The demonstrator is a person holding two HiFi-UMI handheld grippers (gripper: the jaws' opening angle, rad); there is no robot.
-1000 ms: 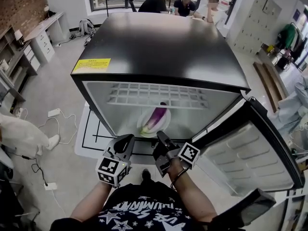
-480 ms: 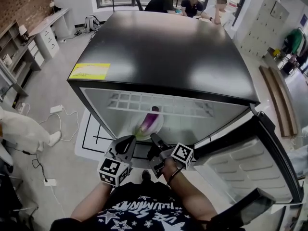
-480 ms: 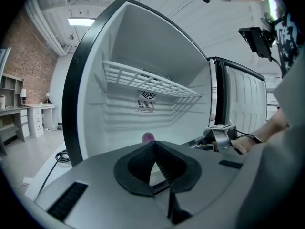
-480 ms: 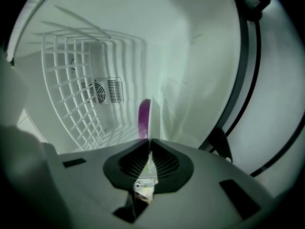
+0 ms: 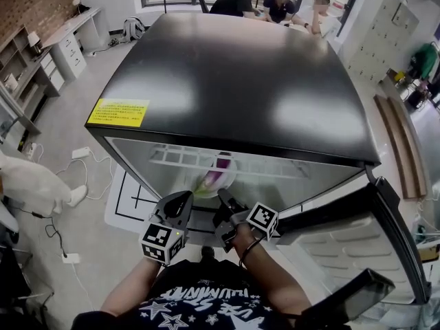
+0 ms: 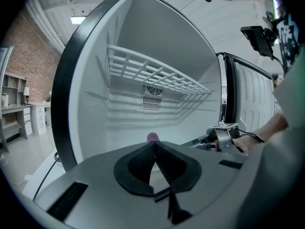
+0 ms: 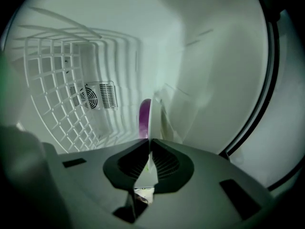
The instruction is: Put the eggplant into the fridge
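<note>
Eggplant [image 5: 218, 176]: it is purple and lies on a white plate [image 5: 203, 184], low inside the open fridge [image 5: 234, 81]. In the head view it shows just below the middle of the frame, under the white wire shelf [image 5: 185, 158].

The right tongs [image 5: 221, 196] reach into the fridge. They are pinched tight on the near rim of the plate. In the right gripper view the plate runs straight up from the tongs, thin and edge-on, with the eggplant just left of it.

The left tongs [image 5: 183, 199] are at the fridge mouth, just left of the right tongs. They are closed tip to tip and hold nothing. In the left gripper view only the eggplant's purple tip peeks over them, at the lower middle.

The fridge door [image 5: 357, 239] stands open at the lower right of the head view. A yellow sticker [image 5: 117, 112] sits on the black fridge top, at the left.
</note>
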